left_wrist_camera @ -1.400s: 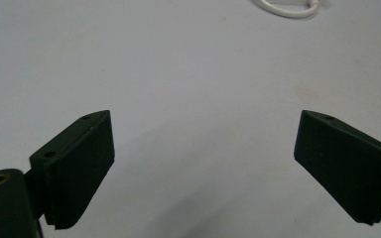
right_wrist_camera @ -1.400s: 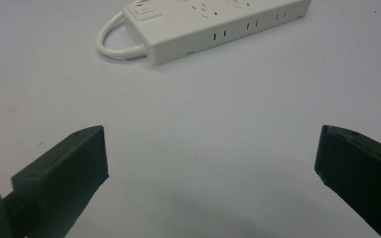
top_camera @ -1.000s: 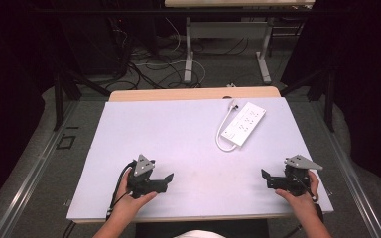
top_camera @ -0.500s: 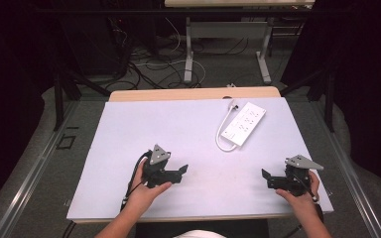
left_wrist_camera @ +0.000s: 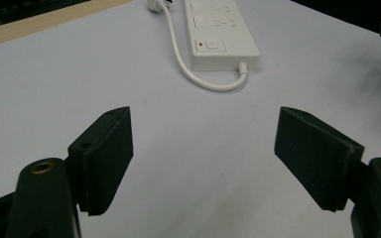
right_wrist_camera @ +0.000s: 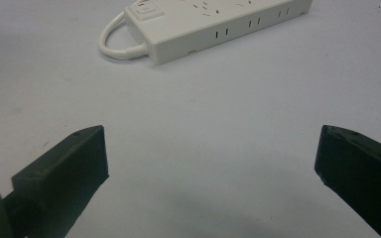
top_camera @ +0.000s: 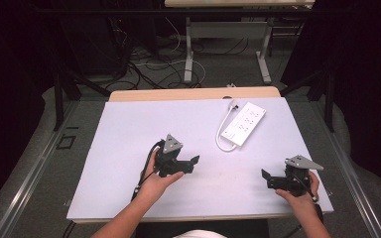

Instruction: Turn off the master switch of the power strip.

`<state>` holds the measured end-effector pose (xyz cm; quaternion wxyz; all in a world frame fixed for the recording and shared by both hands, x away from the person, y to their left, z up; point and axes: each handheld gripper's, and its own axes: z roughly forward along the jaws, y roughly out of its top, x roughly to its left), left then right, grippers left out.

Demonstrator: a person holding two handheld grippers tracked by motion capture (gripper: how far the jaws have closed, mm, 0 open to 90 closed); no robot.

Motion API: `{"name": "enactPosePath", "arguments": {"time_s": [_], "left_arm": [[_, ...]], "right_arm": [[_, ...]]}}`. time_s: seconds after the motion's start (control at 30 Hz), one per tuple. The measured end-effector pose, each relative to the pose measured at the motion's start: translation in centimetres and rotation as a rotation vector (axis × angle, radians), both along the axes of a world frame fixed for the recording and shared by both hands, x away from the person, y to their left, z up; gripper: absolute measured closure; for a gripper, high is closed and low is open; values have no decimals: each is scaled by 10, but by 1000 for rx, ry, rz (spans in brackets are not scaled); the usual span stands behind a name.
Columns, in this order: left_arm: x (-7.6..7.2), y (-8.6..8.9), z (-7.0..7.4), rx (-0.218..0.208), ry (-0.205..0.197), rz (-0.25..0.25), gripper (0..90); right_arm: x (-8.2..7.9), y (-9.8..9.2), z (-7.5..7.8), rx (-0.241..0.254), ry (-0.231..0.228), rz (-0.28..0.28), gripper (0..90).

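- The left gripper hovered over the middle of the table, held in the person's left hand; its jaws stood apart with nothing between them, having just been closing a little
- Its left gripper view looked along those jaws toward the white power strip, whose cord looped back at the near end beside a switch
- The right gripper sat near the table's front right corner in the right hand, jaws wide and empty
- The power strip lay flat on the pale grey table, toward the far right, well apart from both grippers, with its plug near the wooden far edge
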<state>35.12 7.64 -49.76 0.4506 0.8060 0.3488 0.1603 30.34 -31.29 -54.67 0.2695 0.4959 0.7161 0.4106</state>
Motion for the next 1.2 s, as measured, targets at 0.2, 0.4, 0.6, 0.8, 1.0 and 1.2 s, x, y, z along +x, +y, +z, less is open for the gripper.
{"name": "enactPosePath", "arguments": {"time_s": [0.2,0.4,0.6,0.8,1.0,1.2], "left_arm": [[10,-11,2,-17,5,1,238],[20,-22,4,-26,13,-4,241],[30,-34,6,-32,21,-17,257],[41,-42,4,-55,47,-23,301],[52,-48,2,-61,47,-6,322],[62,-52,3,-84,65,20,335]], "right_arm": [[0,1,0,2,1,-1,0],[0,1,-1,5,-2,1,0],[0,1,-2,5,2,0,0],[0,0,-2,4,-6,-3,0],[0,0,-2,3,6,2,0],[1,1,-3,3,2,3,0]]}}
